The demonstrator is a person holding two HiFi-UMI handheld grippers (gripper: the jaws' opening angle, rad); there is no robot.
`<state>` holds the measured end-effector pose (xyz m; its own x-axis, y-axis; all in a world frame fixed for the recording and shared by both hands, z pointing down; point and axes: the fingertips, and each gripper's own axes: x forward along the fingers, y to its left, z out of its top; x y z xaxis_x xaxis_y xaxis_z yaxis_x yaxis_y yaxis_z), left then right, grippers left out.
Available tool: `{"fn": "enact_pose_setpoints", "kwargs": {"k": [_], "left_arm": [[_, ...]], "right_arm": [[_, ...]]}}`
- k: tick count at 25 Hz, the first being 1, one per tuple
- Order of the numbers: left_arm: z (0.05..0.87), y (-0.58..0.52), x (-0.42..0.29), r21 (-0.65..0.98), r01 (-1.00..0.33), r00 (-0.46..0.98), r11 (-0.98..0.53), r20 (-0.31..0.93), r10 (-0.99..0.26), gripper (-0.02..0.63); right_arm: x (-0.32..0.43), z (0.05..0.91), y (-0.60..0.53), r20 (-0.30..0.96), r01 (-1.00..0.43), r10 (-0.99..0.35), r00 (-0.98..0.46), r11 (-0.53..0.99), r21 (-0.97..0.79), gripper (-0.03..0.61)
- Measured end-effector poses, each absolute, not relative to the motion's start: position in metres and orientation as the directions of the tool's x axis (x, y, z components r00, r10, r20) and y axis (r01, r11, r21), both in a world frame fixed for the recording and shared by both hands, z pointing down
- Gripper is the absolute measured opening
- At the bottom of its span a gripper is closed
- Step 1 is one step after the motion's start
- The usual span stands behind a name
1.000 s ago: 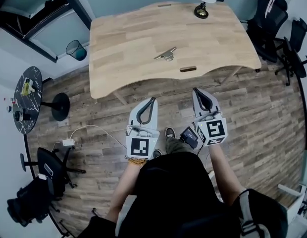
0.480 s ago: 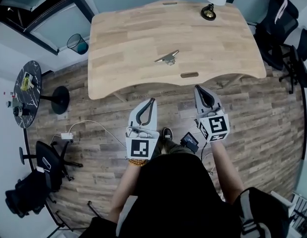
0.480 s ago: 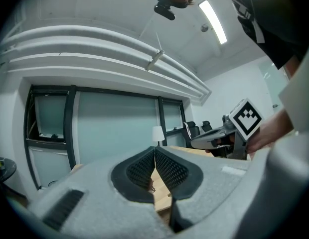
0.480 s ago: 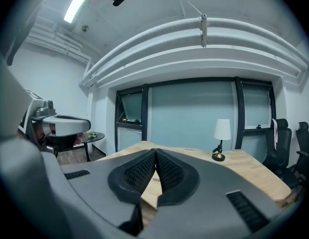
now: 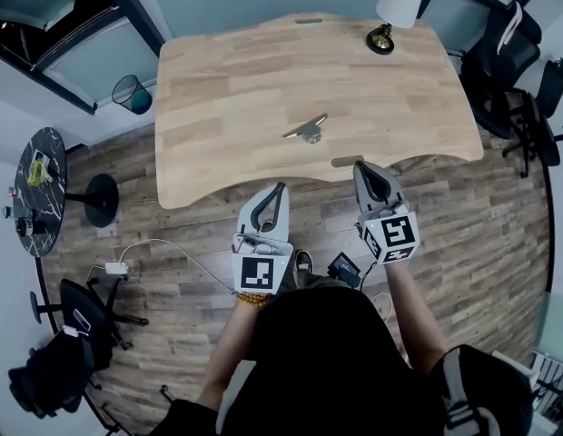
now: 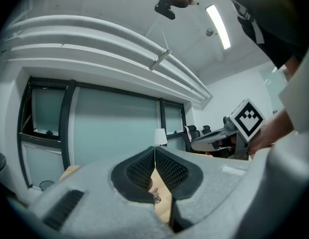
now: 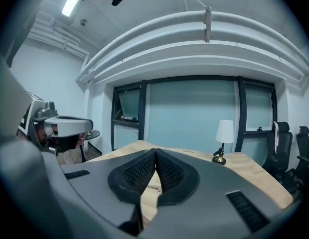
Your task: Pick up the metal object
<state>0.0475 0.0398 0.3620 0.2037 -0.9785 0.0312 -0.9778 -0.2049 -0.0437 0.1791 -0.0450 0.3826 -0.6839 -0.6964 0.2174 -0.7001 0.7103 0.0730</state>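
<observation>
A small metal object (image 5: 306,129) lies near the middle of the wooden table (image 5: 227,107); in the left gripper view a bit of it (image 6: 155,197) shows between the jaw bases. My left gripper (image 5: 281,186) is shut and empty, held over the floor just short of the table's near edge. My right gripper (image 5: 359,165) is also shut and empty, its tips level with the table's near edge, to the right of the object. Both point toward the table. The jaws meet tip to tip in both gripper views (image 6: 154,149) (image 7: 155,150).
A white-shaded lamp (image 5: 391,12) stands at the table's far right corner. Office chairs (image 5: 513,53) sit to the right, a round black side table (image 5: 32,184) and another chair (image 5: 73,334) to the left. A bin (image 5: 133,94) stands by the far left corner. Cables (image 5: 145,248) lie on the floor.
The view has shifted forward: the table sits nearer and lower in the head view. Both grippers have advanced toward the table's near edge, still shut.
</observation>
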Motion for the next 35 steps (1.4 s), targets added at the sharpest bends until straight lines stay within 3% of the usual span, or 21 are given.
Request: {"fn": "enact_pose_setpoints", "kwargs": {"k": [12,20,35], "left_arm": [[0.358,-0.023,-0.024,-0.034,-0.967,0.251,-0.251,-0.014,-0.968,0.017],[0.360,-0.035,-0.034,-0.050,-0.947,0.320,-0.318,-0.034,-0.947,0.017],[0.392,-0.070,-0.042,-0.093,-0.929,0.352,-0.359,0.078,-0.933,0.017]], "right_arm": [[0.127,0.381,-0.103,0.251,-0.742,-0.743,-0.620,0.660,0.120,0.004],[0.126,0.388,-0.120,0.262,-0.793,-0.793,-0.550,0.594,0.135,0.005],[0.118,0.457,-0.177,0.298,-0.809,-0.794,-0.530,0.579,0.102,0.004]]}}
